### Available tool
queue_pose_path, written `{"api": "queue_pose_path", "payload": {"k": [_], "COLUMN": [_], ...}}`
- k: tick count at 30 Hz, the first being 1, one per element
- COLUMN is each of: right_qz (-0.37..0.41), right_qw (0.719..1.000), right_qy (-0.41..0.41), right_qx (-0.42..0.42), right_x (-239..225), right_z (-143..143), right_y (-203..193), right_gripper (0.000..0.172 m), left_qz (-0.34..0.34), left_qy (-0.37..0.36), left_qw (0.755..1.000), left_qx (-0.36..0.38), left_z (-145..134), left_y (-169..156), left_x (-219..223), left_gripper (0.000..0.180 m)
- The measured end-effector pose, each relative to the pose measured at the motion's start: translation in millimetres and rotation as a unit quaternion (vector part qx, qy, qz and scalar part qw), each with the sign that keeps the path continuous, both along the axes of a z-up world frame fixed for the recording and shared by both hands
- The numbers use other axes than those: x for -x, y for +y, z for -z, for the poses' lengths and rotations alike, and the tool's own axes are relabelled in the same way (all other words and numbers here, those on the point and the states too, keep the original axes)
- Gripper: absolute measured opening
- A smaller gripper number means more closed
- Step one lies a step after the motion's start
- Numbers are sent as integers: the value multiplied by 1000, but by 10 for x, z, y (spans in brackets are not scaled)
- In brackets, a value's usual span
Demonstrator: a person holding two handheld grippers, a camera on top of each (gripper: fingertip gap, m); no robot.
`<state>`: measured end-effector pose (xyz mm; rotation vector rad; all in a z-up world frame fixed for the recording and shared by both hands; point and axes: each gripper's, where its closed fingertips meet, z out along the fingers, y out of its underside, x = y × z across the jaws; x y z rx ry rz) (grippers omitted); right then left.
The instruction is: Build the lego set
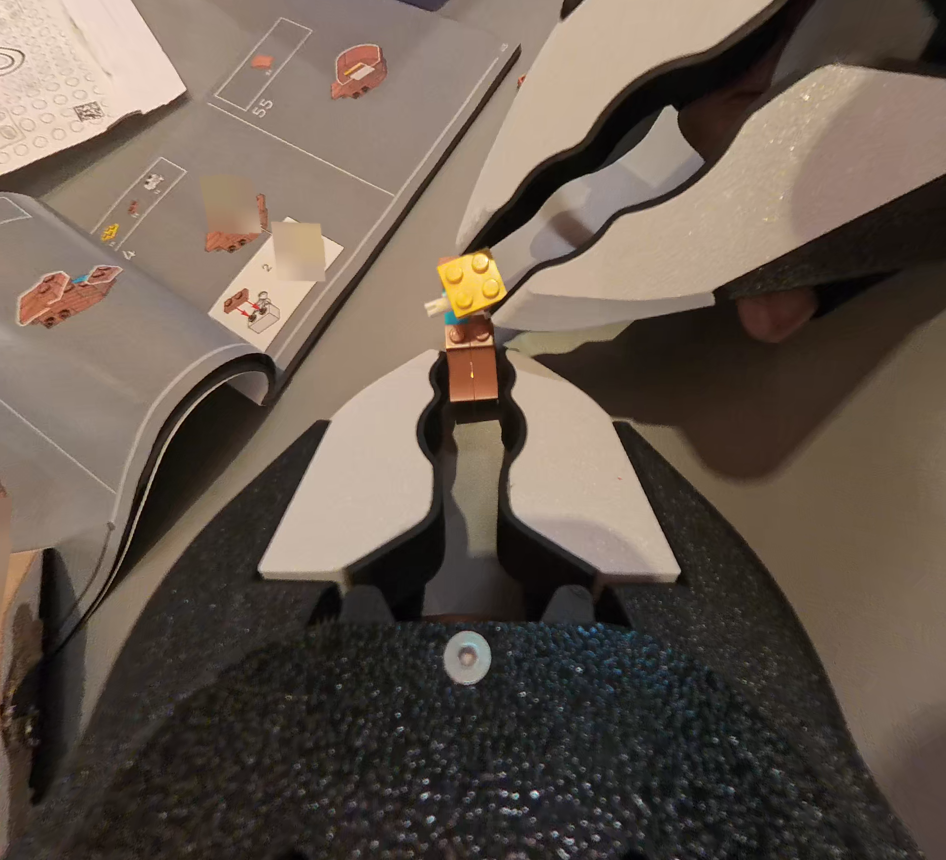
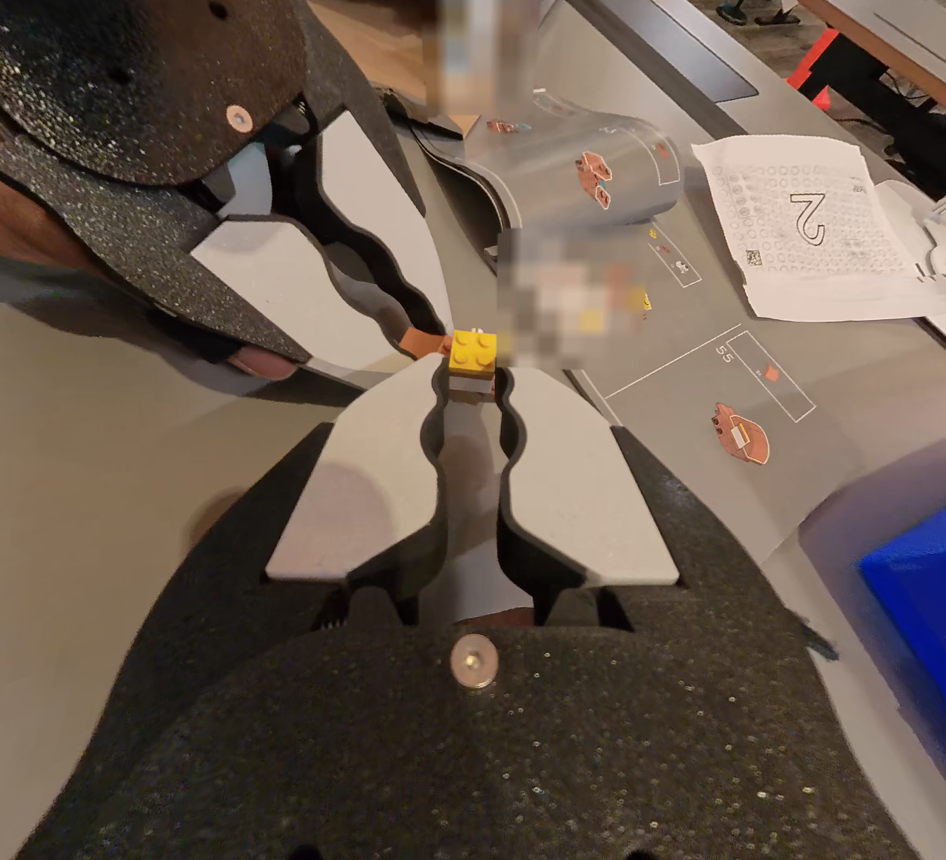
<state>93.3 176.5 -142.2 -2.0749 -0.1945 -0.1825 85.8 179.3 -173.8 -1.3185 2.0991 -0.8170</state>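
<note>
Left hand-held gripper (image 1: 472, 375) clamps brown brick (image 1: 472, 370); right hand-held gripper (image 2: 471, 387) clamps yellow-topped stack (image 2: 472, 352).

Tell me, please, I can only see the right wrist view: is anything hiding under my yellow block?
Observer: Yes. In the left wrist view, the stack in the right gripper has a teal piece just under the yellow plate.
Operator: What does the other gripper's brown thing look like?
Observer: The brown brick has a seam down its middle and round studs at its far end. The left gripper presses on both its sides.
Operator: Is anything else poking out?
Observer: A small white part sticks out sideways next to the teal piece.
</note>
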Motion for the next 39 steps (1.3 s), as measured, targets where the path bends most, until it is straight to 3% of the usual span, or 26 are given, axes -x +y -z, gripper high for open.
{"api": "queue_pose_path", "payload": {"k": [39], "right_qz": [67], "right_qw": [996], "right_qy": [54], "right_qx": [-26], "right_x": [-56], "right_z": [-78], "right_y": [89], "right_gripper": [16], "left_qz": [-25], "left_qy": [-27], "left_qw": [999], "left_qx": [13], "left_z": [-75], "left_y": [62], "left_x": [-52], "left_gripper": [17]}}
